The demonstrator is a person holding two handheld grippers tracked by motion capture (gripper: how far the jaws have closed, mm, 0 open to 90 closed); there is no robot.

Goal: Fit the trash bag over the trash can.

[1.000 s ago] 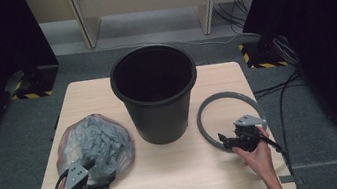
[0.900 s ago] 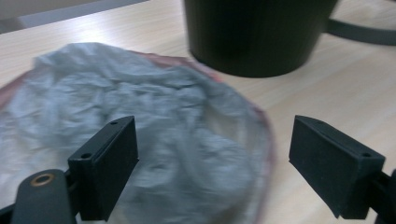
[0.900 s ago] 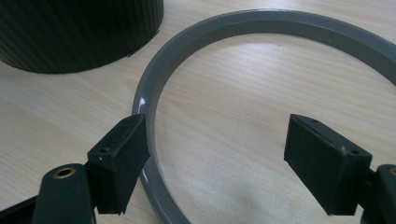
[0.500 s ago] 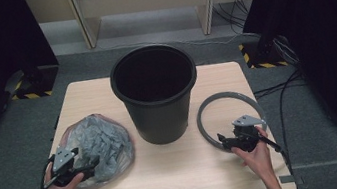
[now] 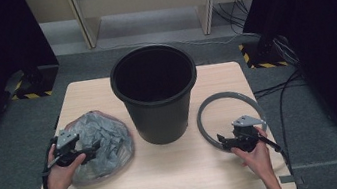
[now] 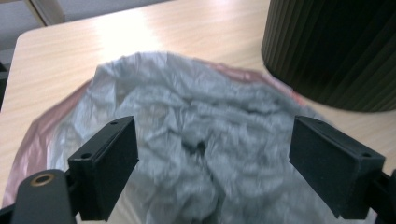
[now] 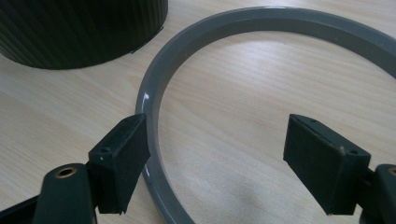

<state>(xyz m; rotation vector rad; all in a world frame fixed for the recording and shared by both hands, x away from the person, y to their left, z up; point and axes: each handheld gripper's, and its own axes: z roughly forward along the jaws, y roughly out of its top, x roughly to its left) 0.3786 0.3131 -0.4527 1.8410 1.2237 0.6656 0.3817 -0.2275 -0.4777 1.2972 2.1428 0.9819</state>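
Crumpled grey plastic bag (image 5: 97, 144), thin and heavily creased, with a translucent pinkish rim, lies in a flattened mound on the left part of the pale wood-grain tabletop (image 5: 179, 179), just beside the black bucket (image 5: 156, 94). Left claw (image 5: 94, 147) sits at the bag's near-left edge; in the left gripper view its two flat, black, rectangular jaws stand wide apart over the wrinkled film (image 6: 205, 149), released and clamping nothing. Grey ring (image 5: 230, 118), a smooth, glossy hoop of rigid plastic with a flat band profile, lies flat on the right part of the tabletop, near the bucket but apart from it. Right claw (image 5: 223, 141) rests at the ring's near arc; in the right gripper view its jaws are spread, one block touching or nearly touching the outside of the band (image 7: 154, 140), the other well inside the hoop, so the claw is released. Bucket is round, tapered and upright, its outer wall finely ribbed, its interior dark.
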